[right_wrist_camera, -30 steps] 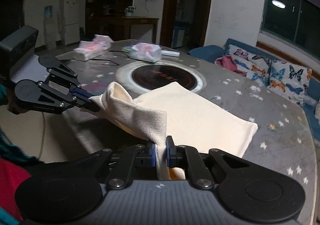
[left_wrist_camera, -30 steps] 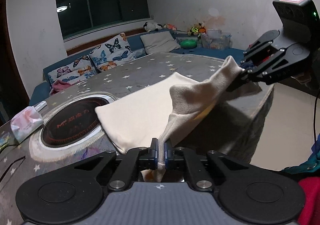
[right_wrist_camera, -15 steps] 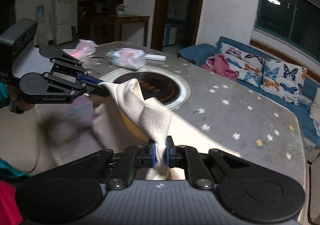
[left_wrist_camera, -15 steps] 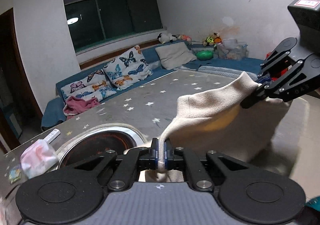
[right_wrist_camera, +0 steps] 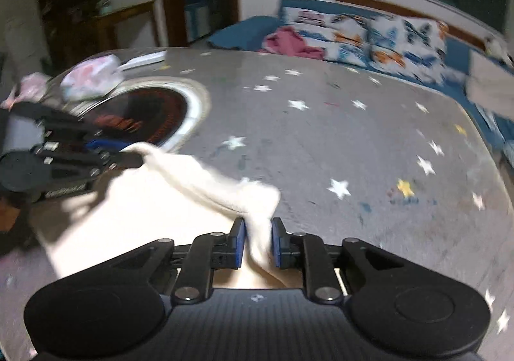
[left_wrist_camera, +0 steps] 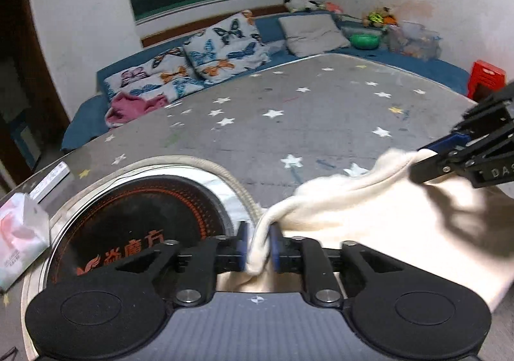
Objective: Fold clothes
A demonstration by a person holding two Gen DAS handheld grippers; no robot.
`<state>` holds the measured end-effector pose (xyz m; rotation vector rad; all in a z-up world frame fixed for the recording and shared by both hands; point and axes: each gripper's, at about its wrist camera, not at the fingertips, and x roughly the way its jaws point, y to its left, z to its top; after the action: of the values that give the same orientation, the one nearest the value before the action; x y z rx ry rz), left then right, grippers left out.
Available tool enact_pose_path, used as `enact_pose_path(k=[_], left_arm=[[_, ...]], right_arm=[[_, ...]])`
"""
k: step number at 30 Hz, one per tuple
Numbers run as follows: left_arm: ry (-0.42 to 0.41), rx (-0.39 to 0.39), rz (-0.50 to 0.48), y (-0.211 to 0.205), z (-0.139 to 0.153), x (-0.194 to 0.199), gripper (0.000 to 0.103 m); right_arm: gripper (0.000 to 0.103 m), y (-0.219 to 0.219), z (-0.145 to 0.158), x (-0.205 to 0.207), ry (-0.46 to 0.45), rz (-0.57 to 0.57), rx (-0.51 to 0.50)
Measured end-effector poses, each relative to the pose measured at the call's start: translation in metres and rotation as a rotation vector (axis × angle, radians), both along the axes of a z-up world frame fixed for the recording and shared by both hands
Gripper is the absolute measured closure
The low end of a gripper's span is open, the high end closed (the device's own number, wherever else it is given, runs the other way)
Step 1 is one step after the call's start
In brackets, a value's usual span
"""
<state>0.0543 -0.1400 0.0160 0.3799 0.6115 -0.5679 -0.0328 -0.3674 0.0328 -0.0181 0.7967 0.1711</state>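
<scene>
A: Left gripper (left_wrist_camera: 258,247), jaw state?
B: Blue pads pinch a bunched edge of the cream garment (left_wrist_camera: 369,216). The cloth runs forward and rightward from it to the right gripper (left_wrist_camera: 427,157).
A: And the right one?
B: Right gripper (right_wrist_camera: 257,243) clamps another bunch of that same cloth; the edge runs off to its left toward the left gripper (right_wrist_camera: 135,155).
A: Garment location?
B: Draped between both tools, its lower part on the star-print table (left_wrist_camera: 289,123). The round cooktop (left_wrist_camera: 144,213) sits ahead-left of the left gripper.
</scene>
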Motion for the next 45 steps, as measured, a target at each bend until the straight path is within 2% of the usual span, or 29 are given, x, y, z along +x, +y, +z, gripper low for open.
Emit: enact_pose_path(k=[1, 5, 7, 11, 17, 25, 32, 37, 39, 43, 45], left_arm=[[-0.003, -0.003, 0.016, 0.003, 0.001, -0.001, 0.073], [0.004, -0.039, 0.092, 0.018, 0.01, -0.003, 0.074], [-0.007, -0.072, 0.093, 0.02, 0.018, -0.011, 0.074], [0.019, -0.094, 0.067, 0.01, 0.015, -0.011, 0.077], [0.068, -0.118, 0.029, -0.006, 0.008, -0.007, 0.078], [0.108, -0.154, 0.007, -0.013, 0.002, -0.007, 0.076], [0.078, -0.19, 0.024, 0.009, 0.009, -0.028, 0.076], [0.049, -0.196, 0.043, 0.024, 0.011, -0.05, 0.076], [0.049, -0.193, 0.05, 0.03, 0.008, -0.056, 0.076], [0.083, -0.2, 0.068, 0.038, 0.0, -0.057, 0.072], [0.093, -0.208, 0.068, 0.041, 0.0, -0.059, 0.072]], right_arm=[[0.079, -0.004, 0.001, -0.004, -0.014, -0.022, 0.006], [0.079, -0.015, 0.013, -0.023, -0.085, -0.094, 0.017], [0.079, -0.014, 0.019, -0.03, -0.113, -0.103, 0.025], [0.08, 0.001, 0.021, -0.027, -0.1, -0.049, 0.062], [0.081, 0.016, 0.008, -0.002, -0.055, -0.063, 0.127], [0.081, 0.034, -0.011, 0.018, -0.031, -0.085, 0.036], [0.081, 0.042, 0.002, 0.014, -0.062, -0.06, 0.036], [0.081, 0.062, -0.005, 0.024, -0.037, -0.013, 0.011], [0.081, 0.068, -0.01, 0.031, -0.028, -0.014, -0.02], [0.081, 0.07, -0.009, 0.039, -0.025, -0.02, -0.014], [0.081, 0.071, -0.004, 0.033, -0.056, -0.011, -0.017]])
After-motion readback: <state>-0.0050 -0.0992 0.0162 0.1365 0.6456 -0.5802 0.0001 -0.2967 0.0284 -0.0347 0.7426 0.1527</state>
